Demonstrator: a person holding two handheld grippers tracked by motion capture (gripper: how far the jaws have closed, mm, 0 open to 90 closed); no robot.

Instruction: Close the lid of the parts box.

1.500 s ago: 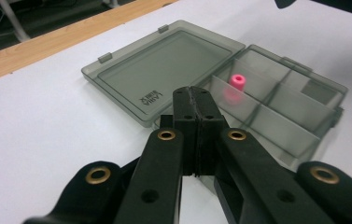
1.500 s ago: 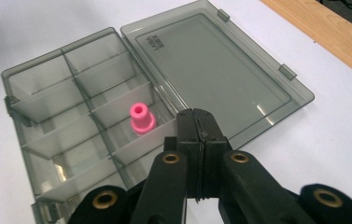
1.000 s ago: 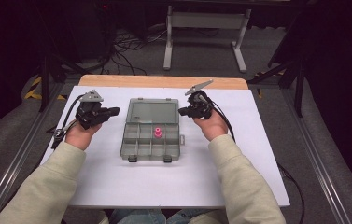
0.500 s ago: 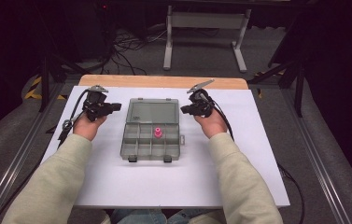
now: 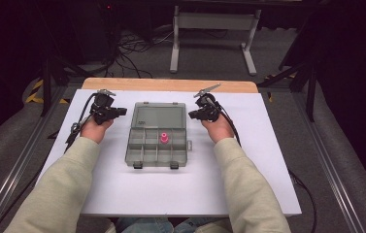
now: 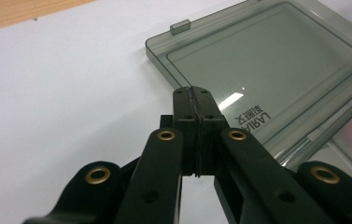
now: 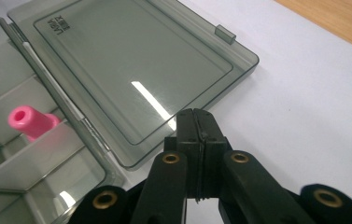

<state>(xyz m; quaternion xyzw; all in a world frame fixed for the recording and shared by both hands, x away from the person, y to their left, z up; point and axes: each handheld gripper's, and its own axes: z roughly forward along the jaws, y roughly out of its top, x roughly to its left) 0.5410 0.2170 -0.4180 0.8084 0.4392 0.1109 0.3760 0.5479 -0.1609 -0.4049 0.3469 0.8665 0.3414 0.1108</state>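
Observation:
A grey see-through compartment box (image 5: 157,145) lies open in the middle of the white table top, its lid (image 5: 160,116) folded flat on the far side. A pink tube-shaped piece (image 5: 163,139) stands in one of its middle compartments and shows again (image 7: 30,121) in the right gripper view. My left gripper (image 5: 121,112) is shut and empty, just left of the lid (image 6: 267,70), its jaws pressed together (image 6: 193,95) over the lid's near edge. My right gripper (image 5: 193,115) is shut and empty too, jaws together (image 7: 193,116) at the right edge of the lid (image 7: 131,70).
The white sheet (image 5: 180,194) covers a wooden table whose bare strip (image 5: 171,85) runs along the far edge. Beyond it stand a metal frame (image 5: 214,34) and loose cables on the floor. Both forearms in pale sleeves reach in from the bottom.
Both hands have moved farther from the person and sunk a little, the left more than the right, and now flank the lid. The box and pink piece have not moved.

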